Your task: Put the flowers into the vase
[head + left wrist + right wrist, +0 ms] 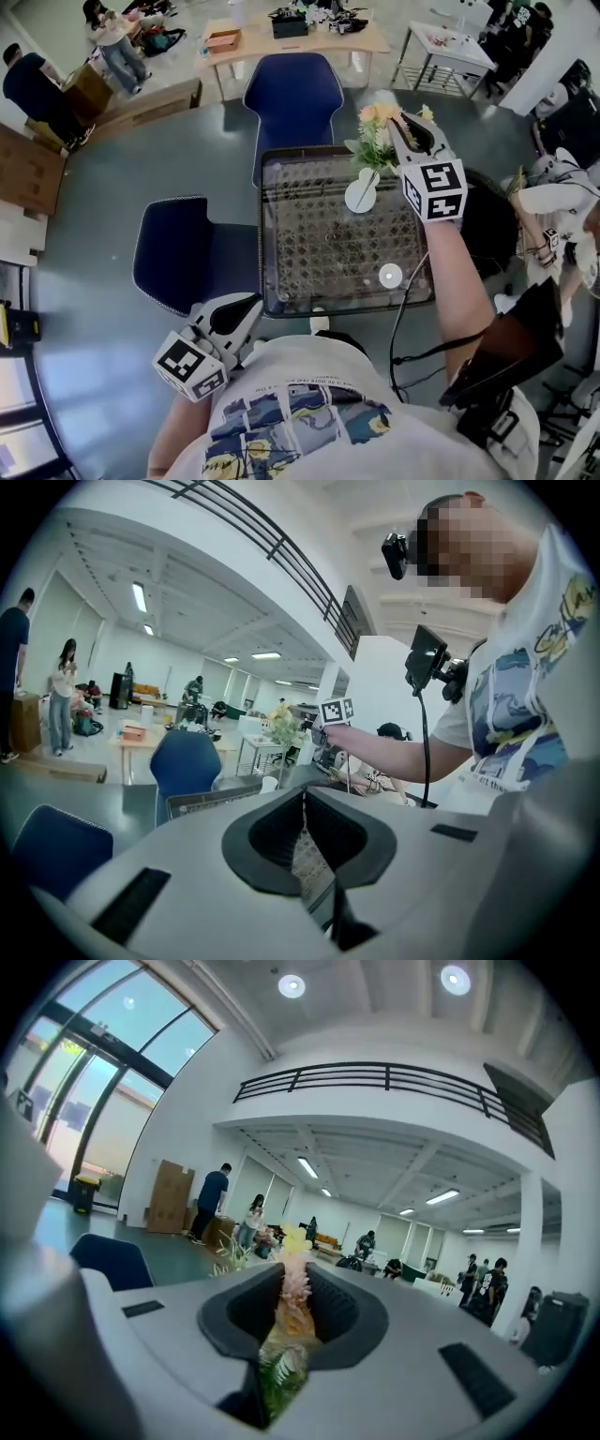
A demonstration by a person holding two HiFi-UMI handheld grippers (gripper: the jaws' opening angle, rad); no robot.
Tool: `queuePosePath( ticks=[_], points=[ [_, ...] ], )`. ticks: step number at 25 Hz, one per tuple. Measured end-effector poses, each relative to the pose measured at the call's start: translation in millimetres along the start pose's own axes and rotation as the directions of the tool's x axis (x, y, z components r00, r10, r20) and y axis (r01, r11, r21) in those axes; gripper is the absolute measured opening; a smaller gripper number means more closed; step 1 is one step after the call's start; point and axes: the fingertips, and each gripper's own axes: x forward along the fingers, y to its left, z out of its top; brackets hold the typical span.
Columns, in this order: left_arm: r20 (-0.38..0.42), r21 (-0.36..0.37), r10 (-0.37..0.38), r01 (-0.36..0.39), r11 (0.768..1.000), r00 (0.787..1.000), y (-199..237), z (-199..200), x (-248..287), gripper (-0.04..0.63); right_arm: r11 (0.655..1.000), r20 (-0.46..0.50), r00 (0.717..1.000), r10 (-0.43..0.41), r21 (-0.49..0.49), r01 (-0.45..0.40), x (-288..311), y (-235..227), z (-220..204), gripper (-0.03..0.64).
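A bunch of artificial flowers (377, 120) with orange and yellow blooms and green leaves hangs in the air over the far edge of the glass-topped table (300, 281). My right gripper (401, 127) is shut on it. In the right gripper view the flowers (291, 1288) fill the gap between the pads. A white vase (362, 192) stands on the table just below the bunch. My left gripper (253, 305) hovers at the table's near left corner, shut and holding nothing. The left gripper view shows its pads (323, 832) together, with the flowers (281, 722) far off.
A small white round object (390, 276) lies on the table's near right. Two blue chairs (292, 94) (173, 251) stand behind and left of the table. A wooden table (291, 42) and several people are further back. Another person (562, 216) sits at the right.
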Motion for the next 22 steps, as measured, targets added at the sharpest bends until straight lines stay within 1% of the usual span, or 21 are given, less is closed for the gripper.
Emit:
queuePosePath(
  ticks=[4, 7, 9, 14, 17, 22],
  points=[
    [-0.002, -0.006, 0.021, -0.021, 1.000, 1.000, -5.3, 1.9, 4.4, 0.011, 0.996, 0.037, 0.997, -0.069, -0.059, 0.071, -1.6, -30.2, 5.8, 0.071],
    [0.002, -0.014, 0.047, -0.047, 0.999, 0.999, -3.6, -0.1, -1.4, 0.011, 0.990, 0.054, 0.993, -0.106, -0.093, 0.110, 2.0, -35.3, 2.5, 0.071],
    [-0.002, -0.018, 0.066, -0.066, 0.998, 0.998, -0.3, -0.6, -2.0, 0.011, 0.987, 0.054, 0.992, -0.116, -0.106, 0.122, 9.3, -37.5, -2.8, 0.069],
    [-0.015, -0.027, 0.107, -0.108, 0.994, 0.994, 8.6, 1.4, 8.7, 0.011, 0.986, 0.047, 0.994, -0.099, -0.133, 0.105, 35.4, -38.9, -28.5, 0.069],
    [-0.028, -0.033, 0.122, -0.123, 0.992, 0.992, 10.8, 0.2, 15.2, 0.011, 0.987, 0.038, 0.996, -0.080, -0.139, 0.084, 43.5, -32.3, -49.5, 0.069],
    [-0.060, -0.049, 0.136, -0.139, 0.989, 0.989, 11.9, -2.9, 25.3, 0.011, 0.991, -0.004, 0.999, -0.036, -0.128, 0.035, 49.7, -15.0, -91.4, 0.071]
  ],
)
